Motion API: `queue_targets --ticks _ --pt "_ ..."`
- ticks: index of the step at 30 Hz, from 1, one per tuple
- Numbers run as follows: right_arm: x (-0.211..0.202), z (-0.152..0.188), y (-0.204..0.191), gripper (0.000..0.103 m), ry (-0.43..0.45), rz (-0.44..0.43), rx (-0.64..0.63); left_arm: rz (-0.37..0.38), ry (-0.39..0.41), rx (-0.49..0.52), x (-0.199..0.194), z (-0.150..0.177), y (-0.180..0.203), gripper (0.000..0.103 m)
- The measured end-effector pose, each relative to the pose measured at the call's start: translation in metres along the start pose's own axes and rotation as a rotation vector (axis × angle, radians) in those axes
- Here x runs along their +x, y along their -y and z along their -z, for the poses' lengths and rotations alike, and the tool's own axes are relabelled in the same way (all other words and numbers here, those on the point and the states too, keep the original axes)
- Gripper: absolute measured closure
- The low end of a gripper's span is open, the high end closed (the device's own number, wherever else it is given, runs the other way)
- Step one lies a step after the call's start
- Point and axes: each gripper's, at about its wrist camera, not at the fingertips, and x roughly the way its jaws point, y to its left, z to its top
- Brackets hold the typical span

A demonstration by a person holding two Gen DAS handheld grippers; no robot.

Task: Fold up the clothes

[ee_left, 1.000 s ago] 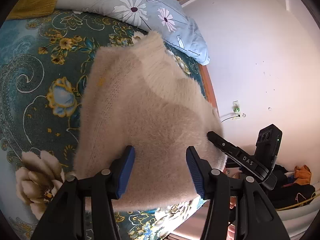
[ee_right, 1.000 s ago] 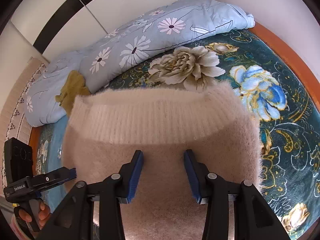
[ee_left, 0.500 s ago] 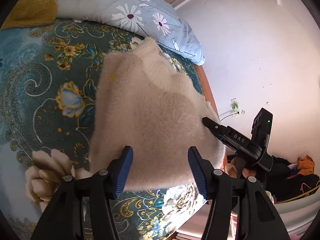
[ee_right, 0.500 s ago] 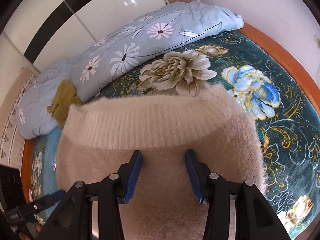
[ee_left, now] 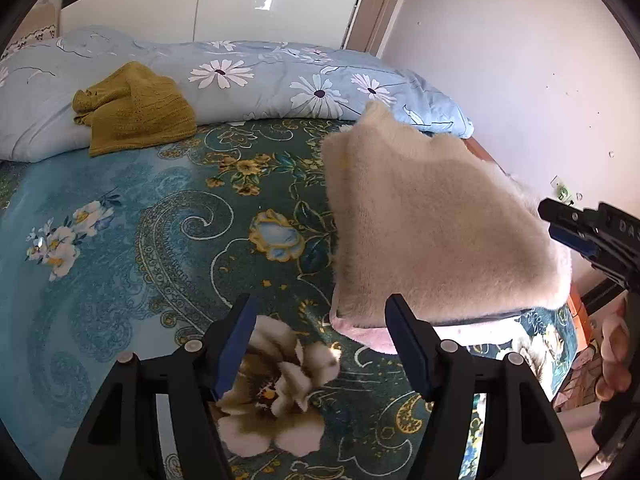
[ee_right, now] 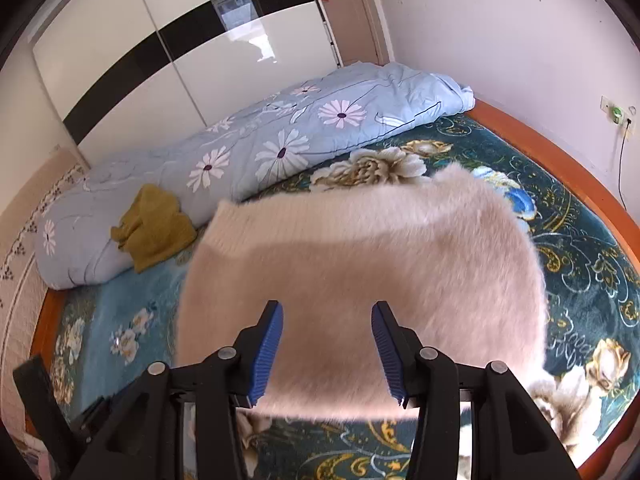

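A cream fuzzy sweater (ee_left: 432, 232) lies folded on the floral bedspread (ee_left: 168, 240), near the bed's right side, with a pink layer showing under its near edge. My left gripper (ee_left: 320, 320) hangs over the bedspread just left of the sweater. Its jaws are opening and nothing is between them. In the right wrist view the sweater (ee_right: 360, 264) fills the middle. My right gripper (ee_right: 326, 344) hovers over its near edge with the jaws apart, the pads not pressing the knit. The right gripper (ee_left: 580, 232) also shows at the right edge of the left wrist view.
A mustard knit garment (ee_left: 132, 108) rests on the rolled light-blue daisy duvet (ee_left: 280, 80) along the far side of the bed. The wooden bed frame (ee_right: 560, 168) runs beside a white wall with a socket (ee_right: 618, 114). A wardrobe (ee_right: 180, 60) stands behind.
My left gripper has swung left off the sweater and its jaws have widened. My right gripper has drawn back, so more of the bed and the sweater shows ahead of it.
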Motion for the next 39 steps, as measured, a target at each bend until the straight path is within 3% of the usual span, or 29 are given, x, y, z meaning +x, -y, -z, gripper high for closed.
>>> queue_targets --ticks 3,6,11,13,17,19,32,39 --pt "0.007 0.04 -0.021 0.053 -0.078 0.021 -0.062 -0.031 0.003 0.026 0.0 0.014 -0.006 0.016" --pt "0.028 0.07 -0.026 0.052 -0.202 0.019 -0.053 -0.019 -0.021 0.025 0.0 0.022 -0.019 0.011" --pt "0.047 0.091 -0.024 0.052 -0.278 0.098 0.011 0.016 -0.063 0.015 0.007 0.029 -0.035 0.005" --pt "0.052 0.092 -0.029 0.044 -0.291 0.133 0.023 0.025 -0.068 0.013 0.007 0.031 -0.039 0.005" --pt "0.061 0.085 -0.043 0.037 -0.304 0.166 0.021 0.059 -0.051 -0.009 0.002 0.031 -0.047 0.0" --pt "0.061 0.083 -0.054 0.028 -0.311 0.171 0.008 0.076 -0.052 -0.025 0.001 0.032 -0.053 0.0" --pt "0.057 0.083 -0.089 0.01 -0.315 0.246 -0.052 0.126 -0.025 -0.014 -0.011 0.035 -0.058 0.0" --pt "0.058 0.087 -0.094 0.0 -0.326 0.263 -0.07 0.172 -0.027 -0.063 -0.011 0.037 -0.066 0.0"
